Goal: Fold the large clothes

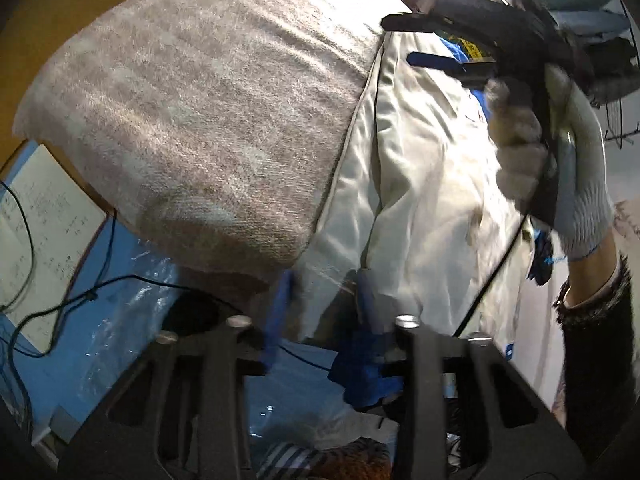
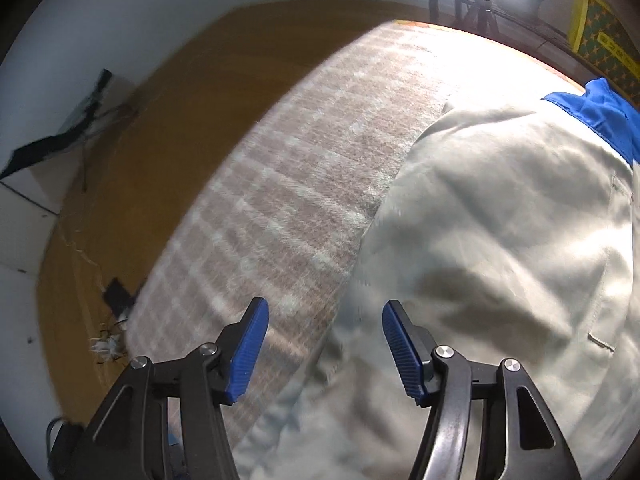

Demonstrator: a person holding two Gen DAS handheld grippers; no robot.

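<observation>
Pale jacket (image 2: pixel 500 216) on plaid blanket (image 2: pixel 288 200), right tongs (image 2: pixel 325 344) apart above it, left tongs (image 1: pixel 320 312) blurred, state unclear

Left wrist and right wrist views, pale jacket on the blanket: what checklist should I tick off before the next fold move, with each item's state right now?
1. Right gripper free: ok, jaws open, nothing between them.
2. Left gripper holding the hem: cannot tell, cloth sits between blurred pads.
3. Pale jacket lying on the plaid blanket: ok.
4. Jacket smooth enough to fold: not ok, creases run across it.
5. Black cable clear of the cloth: not ok, in the left wrist view it crosses in front of the jacket.
</observation>
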